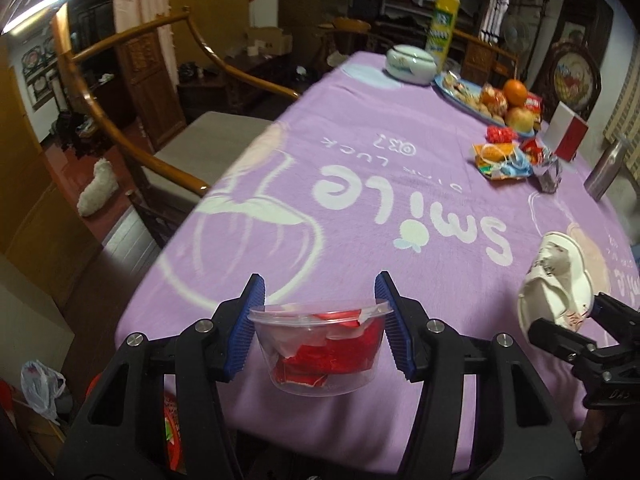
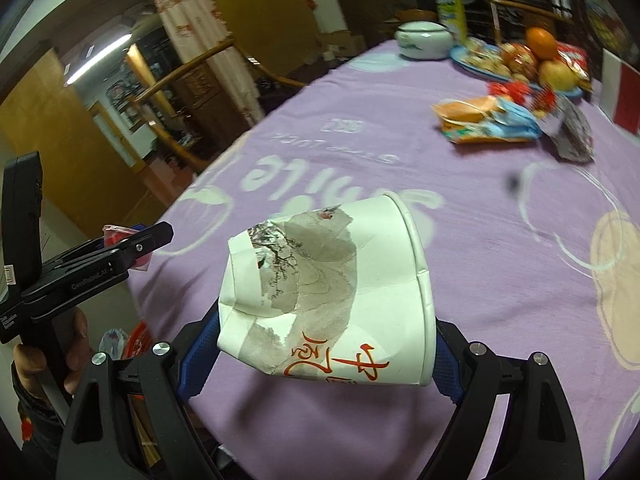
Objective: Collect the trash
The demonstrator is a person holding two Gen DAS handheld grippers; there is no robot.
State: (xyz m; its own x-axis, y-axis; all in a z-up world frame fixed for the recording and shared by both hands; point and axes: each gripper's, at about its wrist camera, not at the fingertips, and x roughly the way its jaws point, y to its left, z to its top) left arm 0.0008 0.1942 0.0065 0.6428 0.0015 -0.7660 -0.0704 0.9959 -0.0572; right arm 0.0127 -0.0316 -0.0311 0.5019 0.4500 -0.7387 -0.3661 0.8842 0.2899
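Carrying two pieces of trash at once, the operator is holding both loads over the near edge of the bench (image 1: 400,208), which is covered with a purple cloth. The left tongs (image 1: 320,328) are gripping a clear plastic cup (image 1: 320,350) by its rim zone, with one blue pad pressing on each side; red wrappers are sitting inside the cup. The right tongs (image 2: 320,364) are clamping a crushed paper cup (image 2: 324,292) that is lying tilted on its side between the pads, mouth pointing to the right.

To do this step well, the operator should be keeping the plastic cup upright so the wrappers are not spilling, and maintaining steady squeeze on the paper cup, since its dented wall is likely yielding and could slip. Both loads should be travelling level toward a bin; no bin is clearly identifiable in either view, although a plastic bag (image 1: 40,388) is lying on the floor at the near left.

More trash is remaining at the far right of the bench: a pile of wrappers with a blue face mask (image 2: 492,122), well apart from both tongs. A fruit plate (image 1: 456,98) is standing just beyond that pile and is probably not trash.
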